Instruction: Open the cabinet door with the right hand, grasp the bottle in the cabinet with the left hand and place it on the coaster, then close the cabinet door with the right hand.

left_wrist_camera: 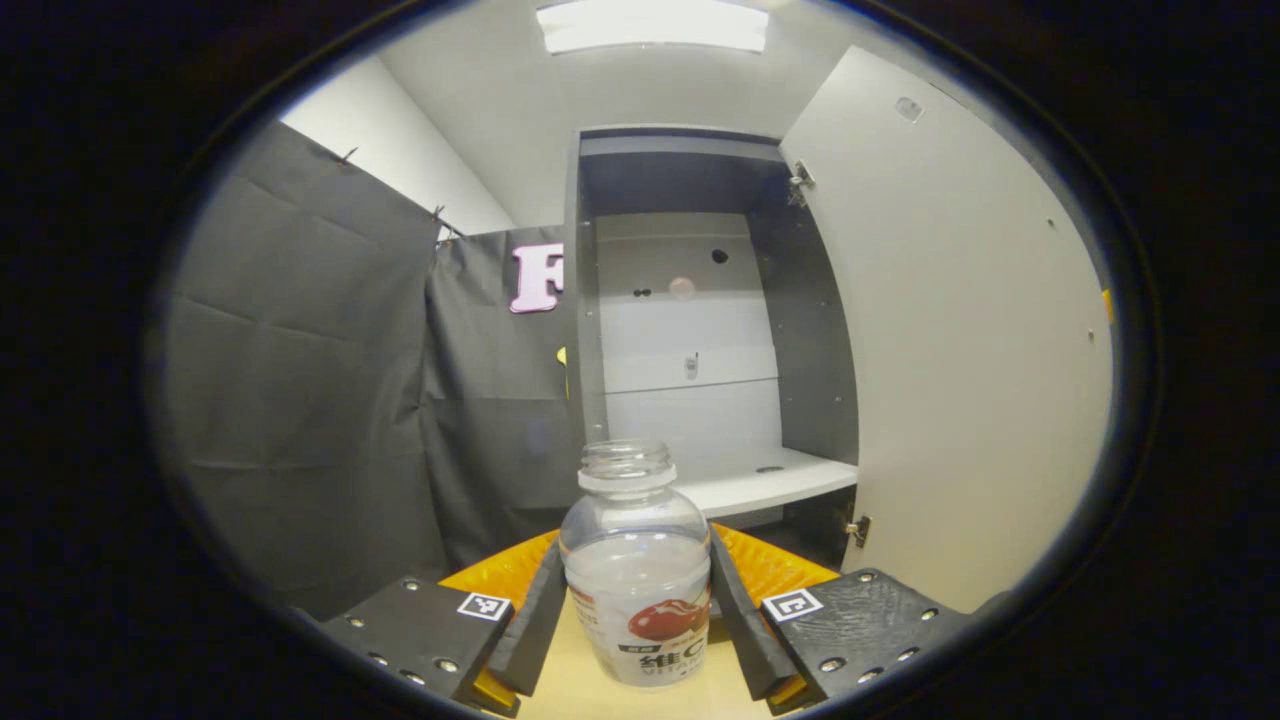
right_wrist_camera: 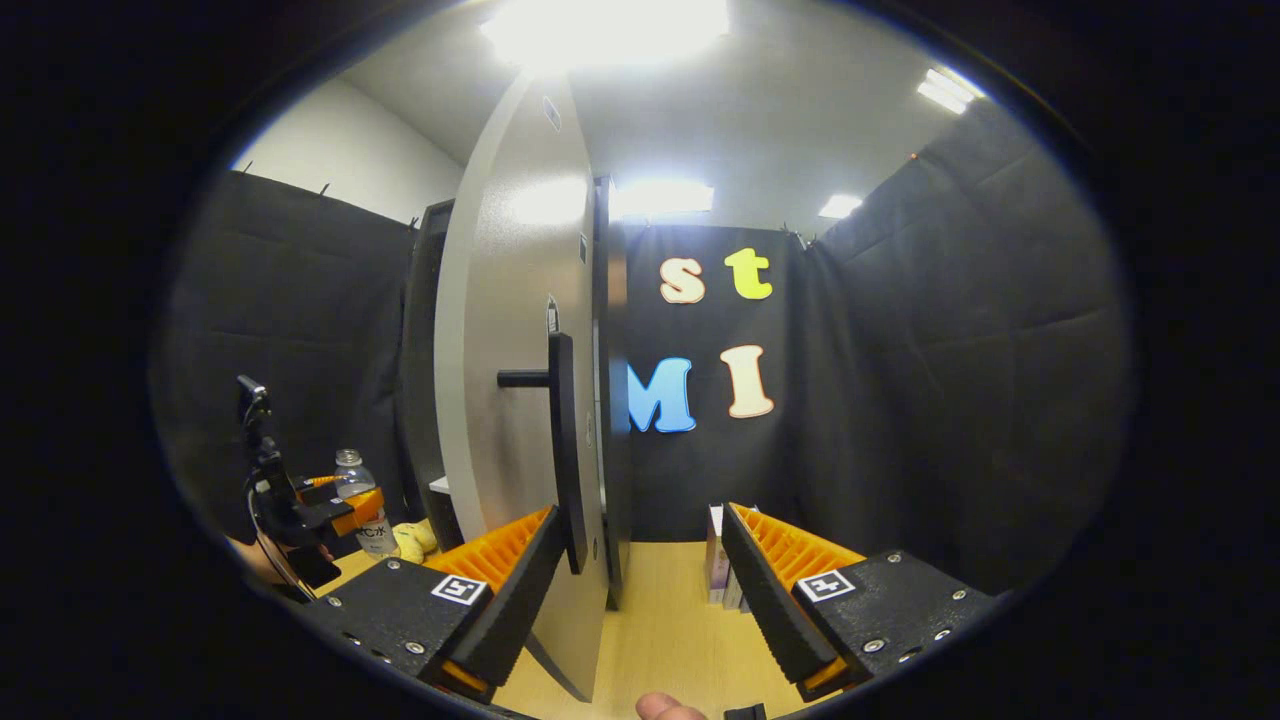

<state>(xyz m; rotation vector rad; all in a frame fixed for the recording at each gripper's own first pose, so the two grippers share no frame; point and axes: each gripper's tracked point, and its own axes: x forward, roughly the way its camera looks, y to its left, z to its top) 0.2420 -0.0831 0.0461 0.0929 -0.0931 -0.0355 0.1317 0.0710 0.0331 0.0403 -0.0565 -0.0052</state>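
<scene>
A clear, capless bottle with a cherry label sits between my left gripper's fingers, which press on both its sides, low over the wooden tabletop. Behind it the cabinet stands open, its white shelf bare and its door swung out to the right. In the right gripper view the door is seen nearly edge-on, with its dark handle just above my right gripper's left finger. The right gripper is open around the door's edge. Far left, the left gripper holds the bottle.
A yellow object lies on the table by the cabinet's foot. A small box stands on the table behind the right gripper's right finger. A hand holds the left gripper. Black cloth walls close the booth around the table.
</scene>
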